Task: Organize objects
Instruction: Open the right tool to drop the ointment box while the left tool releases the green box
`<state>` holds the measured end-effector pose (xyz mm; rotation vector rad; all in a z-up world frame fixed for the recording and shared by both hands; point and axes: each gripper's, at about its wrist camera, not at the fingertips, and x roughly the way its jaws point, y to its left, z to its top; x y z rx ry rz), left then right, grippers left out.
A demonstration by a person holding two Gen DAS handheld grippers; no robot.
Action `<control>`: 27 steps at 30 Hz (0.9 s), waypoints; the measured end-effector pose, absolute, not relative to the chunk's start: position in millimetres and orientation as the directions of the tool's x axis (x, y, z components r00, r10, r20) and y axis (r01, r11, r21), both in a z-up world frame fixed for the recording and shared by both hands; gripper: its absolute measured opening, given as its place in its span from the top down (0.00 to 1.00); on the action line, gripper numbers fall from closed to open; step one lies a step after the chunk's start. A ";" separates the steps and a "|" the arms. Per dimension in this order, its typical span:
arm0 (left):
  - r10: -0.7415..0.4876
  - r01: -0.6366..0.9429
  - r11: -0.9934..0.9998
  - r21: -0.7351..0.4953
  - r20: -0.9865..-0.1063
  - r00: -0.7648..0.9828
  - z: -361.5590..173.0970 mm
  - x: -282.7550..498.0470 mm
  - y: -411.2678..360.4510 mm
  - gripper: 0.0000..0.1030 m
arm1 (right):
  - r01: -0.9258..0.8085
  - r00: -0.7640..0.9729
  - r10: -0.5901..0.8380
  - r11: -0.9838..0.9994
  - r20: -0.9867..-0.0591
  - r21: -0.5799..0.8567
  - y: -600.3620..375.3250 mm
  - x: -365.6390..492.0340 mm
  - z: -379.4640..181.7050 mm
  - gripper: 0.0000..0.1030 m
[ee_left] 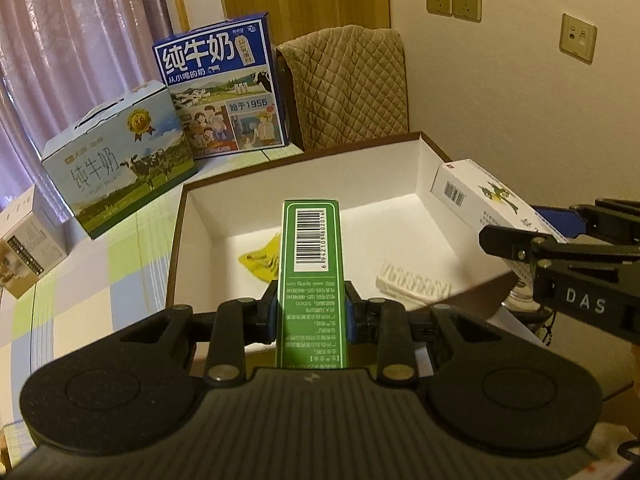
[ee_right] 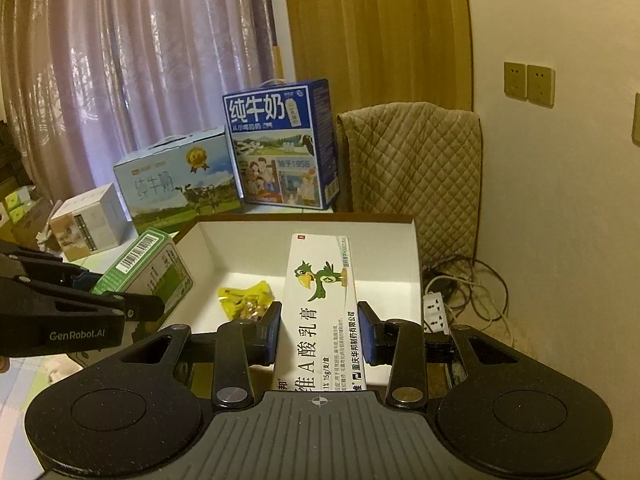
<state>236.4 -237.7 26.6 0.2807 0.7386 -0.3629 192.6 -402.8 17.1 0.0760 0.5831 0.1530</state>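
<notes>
My left gripper (ee_left: 311,314) is pinching the green box (ee_left: 310,280) by its two long sides, with the barcode end pointing forward over the near wall of the tray (ee_left: 178,240). My right gripper (ee_right: 319,330) is pinching the white box (ee_right: 320,304) the same way, and this one also reaches out over the tray. I judge both boxes are held in the air, not resting on anything yet.

I think the step now is to put both boxes down inside the tray. To do it well, I would lower one box at a time, so the two grippers, which are near each other, do not knock together. I would bring each box flat and parallel to a side wall before I let go, because a tilted box may fall on its edge.

On the tray floor lies a yellow packet (ee_left: 262,258) toward the left and a white strip (ee_left: 412,284) toward the right. The bare floor between them and the far wall looks a good place, so nothing is crushed.

Beyond the tray stand two milk cartons (ee_left: 218,84) on the table.
</notes>
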 end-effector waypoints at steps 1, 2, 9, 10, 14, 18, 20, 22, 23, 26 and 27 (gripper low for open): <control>-0.220 0.415 0.902 0.121 -0.697 0.682 26.3 240.8 -239.6 0.74 | -0.121 0.823 0.163 0.986 -0.544 0.113 -403.6 197.3 15.7 0.66; -0.219 0.414 0.902 0.121 -0.699 0.681 25.8 245.8 -241.7 0.74 | -0.120 0.821 0.161 0.987 -0.547 0.110 -404.9 202.3 14.3 0.66; -0.209 0.419 0.899 0.126 -0.718 0.664 17.4 285.5 -256.3 0.74 | -0.078 0.796 0.122 0.992 -0.592 0.099 -417.2 245.9 -6.7 0.66; -0.205 0.419 0.899 0.125 -0.725 0.658 14.8 291.9 -258.1 0.74 | -0.070 0.791 0.115 0.993 -0.601 0.097 -418.7 252.6 -10.2 0.66; -0.200 0.425 0.899 0.111 -0.758 0.621 1.2 317.5 -267.4 0.74 | -0.057 0.771 0.093 0.995 -0.630 0.077 -422.3 276.3 -24.3 0.66; -0.194 0.436 0.893 0.113 -0.777 0.599 -11.6 336.9 -277.3 0.74 | -0.066 0.754 0.081 0.997 -0.651 0.048 -422.1 293.6 -35.6 0.66; -0.191 0.440 0.891 0.113 -0.785 0.589 -17.9 345.2 -281.5 0.74 | -0.073 0.746 0.079 0.997 -0.661 0.037 -421.2 300.7 -41.5 0.66; -0.191 0.438 0.893 0.103 -0.795 0.575 -22.2 352.8 -284.6 0.74 | -0.078 0.738 0.073 0.997 -0.671 0.023 -420.3 306.9 -47.6 0.66; -0.194 0.439 0.893 0.096 -0.799 0.569 -24.3 356.4 -286.0 0.74 | -0.082 0.736 0.072 0.997 -0.673 0.017 -419.2 309.0 -49.9 0.66; -0.196 0.441 0.893 0.088 -0.807 0.557 -29.6 362.9 -290.8 0.74 | -0.086 0.730 0.062 0.996 -0.681 -0.002 -417.8 315.4 -56.0 0.66; -0.199 0.442 0.893 0.083 -0.810 0.552 -31.7 364.8 -292.4 0.74 | -0.087 0.729 0.060 0.996 -0.682 -0.006 -417.6 317.5 -57.7 0.66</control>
